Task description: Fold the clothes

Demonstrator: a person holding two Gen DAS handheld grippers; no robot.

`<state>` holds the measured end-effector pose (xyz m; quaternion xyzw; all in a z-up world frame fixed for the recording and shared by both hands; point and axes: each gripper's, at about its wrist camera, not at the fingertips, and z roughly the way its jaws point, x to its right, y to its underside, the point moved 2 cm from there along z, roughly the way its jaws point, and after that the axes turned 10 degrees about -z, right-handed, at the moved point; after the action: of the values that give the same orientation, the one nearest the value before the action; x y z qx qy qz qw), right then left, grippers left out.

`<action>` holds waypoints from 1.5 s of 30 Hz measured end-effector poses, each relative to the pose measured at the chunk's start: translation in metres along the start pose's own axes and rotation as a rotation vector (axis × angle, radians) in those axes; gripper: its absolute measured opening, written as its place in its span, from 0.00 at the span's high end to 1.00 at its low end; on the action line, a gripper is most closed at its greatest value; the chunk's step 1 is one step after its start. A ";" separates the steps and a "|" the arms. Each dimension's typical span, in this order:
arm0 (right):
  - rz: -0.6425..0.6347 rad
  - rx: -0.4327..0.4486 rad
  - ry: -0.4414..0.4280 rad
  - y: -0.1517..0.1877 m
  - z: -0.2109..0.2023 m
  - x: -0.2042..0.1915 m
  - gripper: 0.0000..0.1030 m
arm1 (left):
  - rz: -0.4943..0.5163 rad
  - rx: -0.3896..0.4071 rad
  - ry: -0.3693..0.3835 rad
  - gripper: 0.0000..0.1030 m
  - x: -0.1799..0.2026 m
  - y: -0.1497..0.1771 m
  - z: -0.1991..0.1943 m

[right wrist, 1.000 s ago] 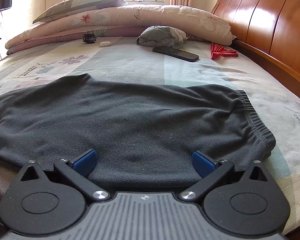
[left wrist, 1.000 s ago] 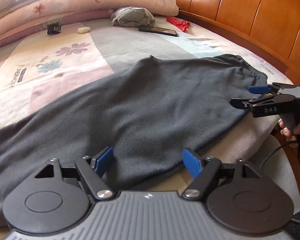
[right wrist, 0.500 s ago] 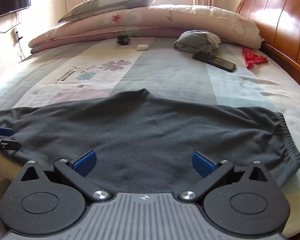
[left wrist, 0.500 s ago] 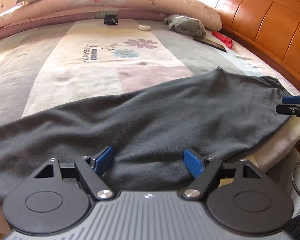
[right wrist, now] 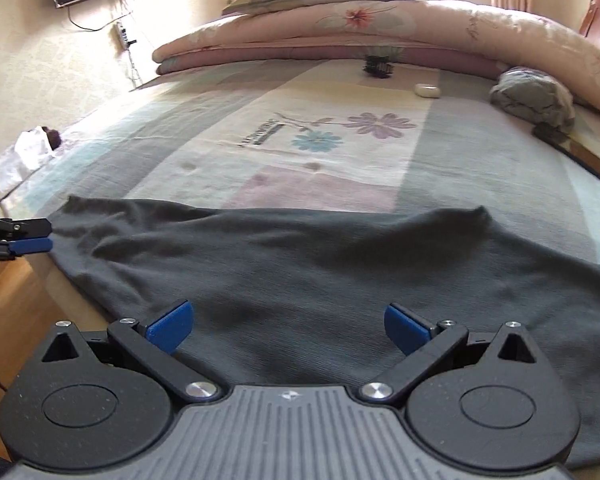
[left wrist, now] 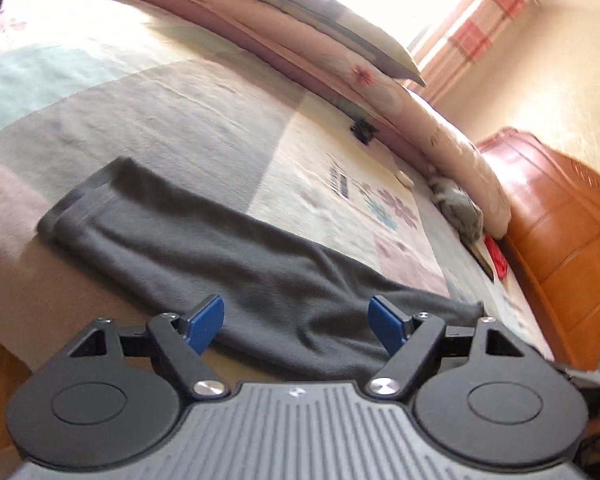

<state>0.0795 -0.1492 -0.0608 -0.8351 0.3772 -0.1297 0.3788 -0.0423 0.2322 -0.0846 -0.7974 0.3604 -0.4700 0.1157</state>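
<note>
Dark grey trousers [right wrist: 320, 264] lie flat along the near edge of the bed [right wrist: 340, 160]. In the right wrist view my right gripper [right wrist: 288, 326] is open just over their near edge, around the middle, with nothing between its blue pads. The left wrist view is tilted and shows the leg end of the trousers [left wrist: 220, 248] ahead of my left gripper [left wrist: 296, 320], which is open and holds nothing. From the right wrist view, the left gripper [right wrist: 46, 234] sits at the far left, right beside the leg end.
Folded quilts and a pillow [right wrist: 340, 36] line the back of the bed. A bundled grey cloth [right wrist: 534, 98], a phone [right wrist: 572, 150], a black hair clip [right wrist: 377, 66] and a small white object [right wrist: 427, 90] lie beyond the trousers. Wooden headboard [left wrist: 560, 232] on the right.
Both grippers have shifted left along the trousers, the left one reaching the leg end and tilting, the right one leaving the waistband for the middle. Both stay open.
</note>
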 end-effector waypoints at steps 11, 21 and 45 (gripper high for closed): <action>0.037 -0.025 -0.177 -0.021 0.036 -0.031 0.00 | -0.297 0.081 0.084 0.23 -0.061 -0.010 -0.004; 0.100 -0.039 -0.178 -0.023 0.047 -0.023 0.00 | -0.394 0.110 0.122 0.23 -0.082 -0.029 0.004; -0.390 -0.148 -0.751 -0.158 0.184 -0.141 0.19 | -0.570 0.186 0.128 0.84 -0.124 -0.020 0.023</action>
<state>0.1596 0.1200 -0.0602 -0.9051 0.0565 0.1414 0.3971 -0.0508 0.3278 -0.1695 -0.8213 0.0842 -0.5636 0.0286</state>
